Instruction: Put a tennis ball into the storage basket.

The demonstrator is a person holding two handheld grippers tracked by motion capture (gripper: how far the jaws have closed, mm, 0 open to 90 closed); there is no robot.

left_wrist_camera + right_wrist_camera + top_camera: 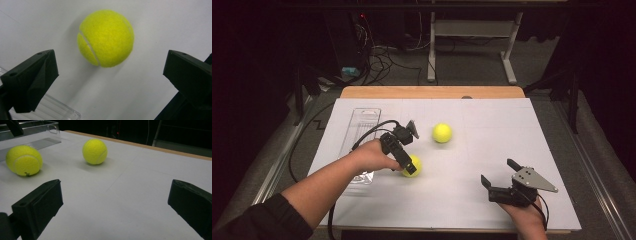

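Two tennis balls are bright yellow-green: the near ball (pixel 413 165) at the centre of the frame, with a pale curved seam, and the far ball (pixel 442 133) just above it. The counter (pixel 492 135) is covered in white, with a tan wooden edge along the top. The tray (pixel 362 125) at left is clear plastic. Both hand-held grippers are black; the right hand-held gripper (pixel 500 175) at lower right carries a grey plate.

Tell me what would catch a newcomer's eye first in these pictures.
Two bright yellow felt tennis balls on the white table sheet: the nearer tennis ball sits right under the open left gripper, the farther tennis ball beyond it. A clear plastic tray lies at the left, and the open right gripper rests near the front.
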